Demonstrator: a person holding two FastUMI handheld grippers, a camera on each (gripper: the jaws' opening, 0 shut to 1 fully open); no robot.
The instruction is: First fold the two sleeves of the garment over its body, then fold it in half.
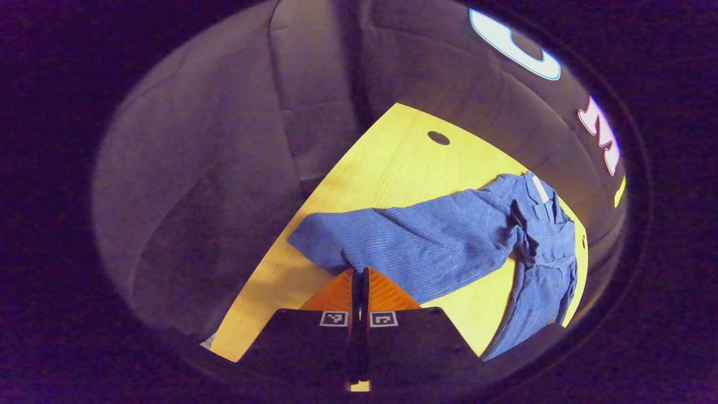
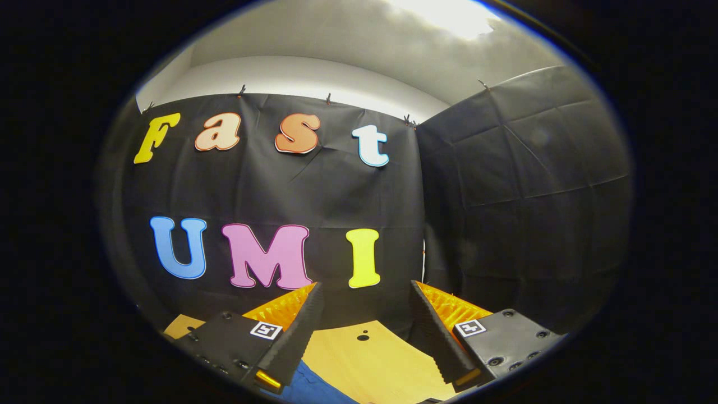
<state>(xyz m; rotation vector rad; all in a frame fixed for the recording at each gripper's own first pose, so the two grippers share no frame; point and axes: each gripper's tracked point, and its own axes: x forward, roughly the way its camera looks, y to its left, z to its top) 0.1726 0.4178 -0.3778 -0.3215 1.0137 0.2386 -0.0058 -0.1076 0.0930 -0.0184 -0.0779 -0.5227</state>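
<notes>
**Left clamped on sleeve, right released**

In the left gripper view, your left gripper [image 1: 359,275] is clenched on the shirt [image 1: 449,241] sleeve end. The sleeve runs rightward across the table [image 1: 392,163] to the body at the far right, whose lower edge is cut off. In the right gripper view, your right gripper [image 2: 364,325] is spread wide, holding nothing, with a corner of shirt beneath.

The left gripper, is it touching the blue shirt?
Touching. In the left gripper view, the left gripper is closed on the blue shirt's sleeve edge, lifting it.
</notes>
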